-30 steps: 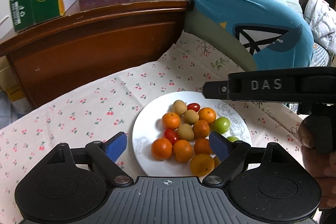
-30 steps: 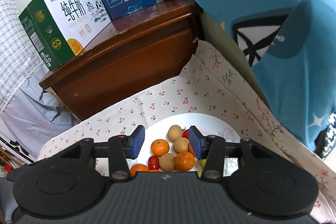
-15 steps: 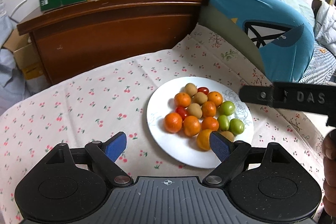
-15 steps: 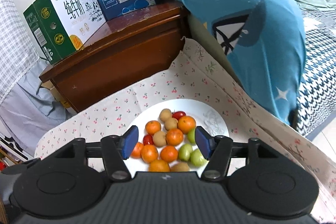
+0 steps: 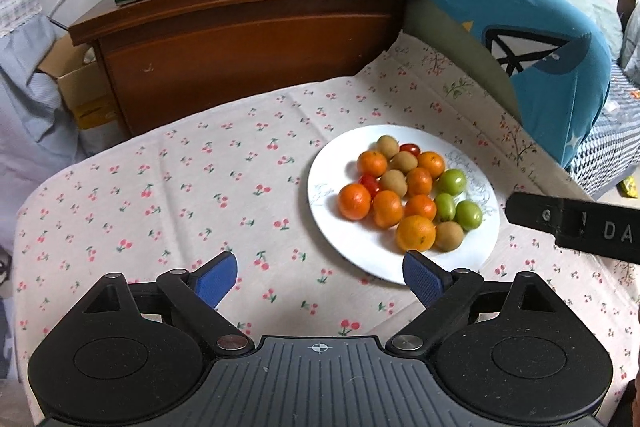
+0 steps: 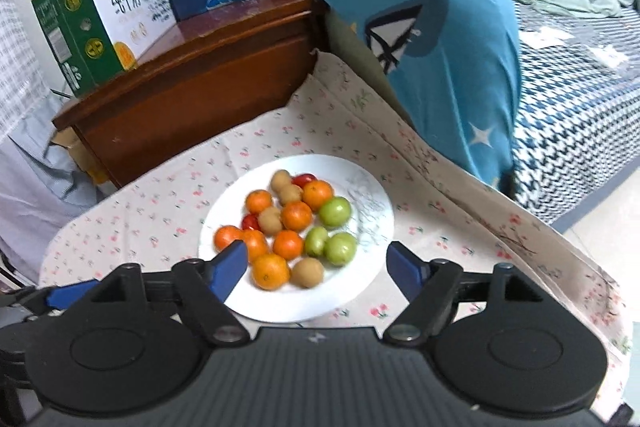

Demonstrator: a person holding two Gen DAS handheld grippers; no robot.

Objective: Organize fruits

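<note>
Okay, I've pulled both grippers back, my left gripper [image 5: 318,277] and right gripper [image 6: 316,267] spread wide and empty, so the fruits [image 5: 404,193] heaped on the white plate [image 5: 326,163] are fully visible again.

Both grippers hovering with jaws spread wide

The left gripper [image 5: 320,277] is holding its blue pads [image 5: 214,277] far apart, gripping nothing. The right gripper [image 6: 318,267] is doing likewise, its pads [image 6: 230,267] parted and empty, its black body reaching into the left wrist view's right edge.
</note>
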